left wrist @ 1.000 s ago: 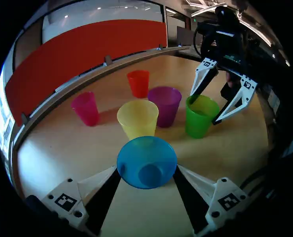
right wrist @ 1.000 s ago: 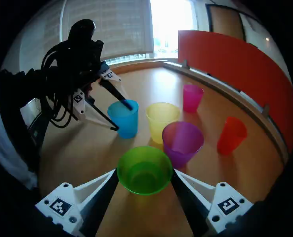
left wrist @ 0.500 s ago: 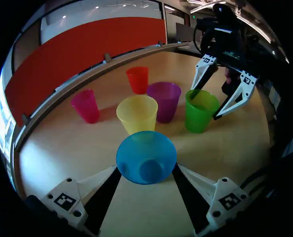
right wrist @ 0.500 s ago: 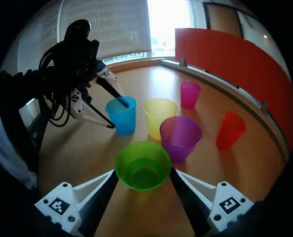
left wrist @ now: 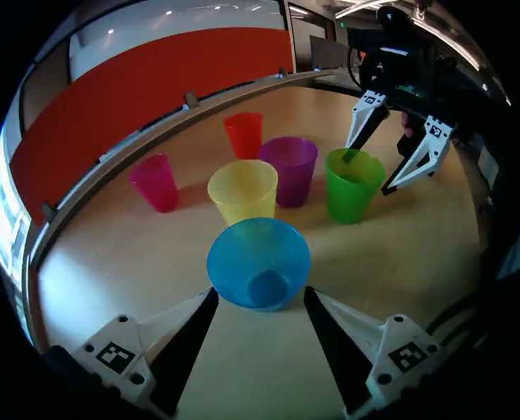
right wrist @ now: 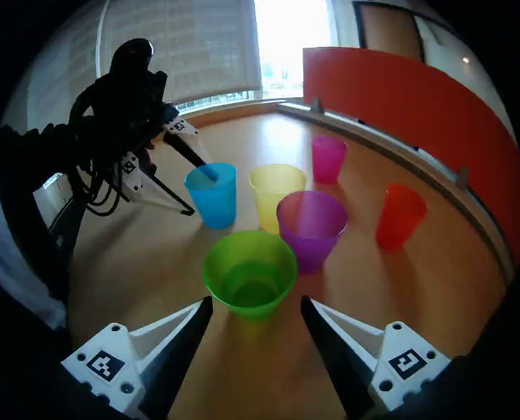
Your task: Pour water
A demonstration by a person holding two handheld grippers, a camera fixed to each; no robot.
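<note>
the left gripper view rides low over the wooden table (left wrist: 413, 266), very near the blue cup (left wrist: 258, 262), facing the red partition (left wrist: 141, 84). the right gripper view sits just as near the green cup (right wrist: 250, 273), facing a bright window (right wrist: 280, 42). they seem to look across each other at an angle. both share the table, cups and partition. the left gripper (right wrist: 204, 194) shows farther off in the right gripper view, the right gripper (left wrist: 364, 176) in the left gripper view.

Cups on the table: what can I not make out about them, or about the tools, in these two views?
Right gripper view: insides of orange cup and pink cup, hidden by their own walls.
Left gripper view: whether blue cup holds water; its tinted wall obscures that.
Right gripper view: whether left tool touches blue cup; far fingertip sits behind the cup wall.
</note>
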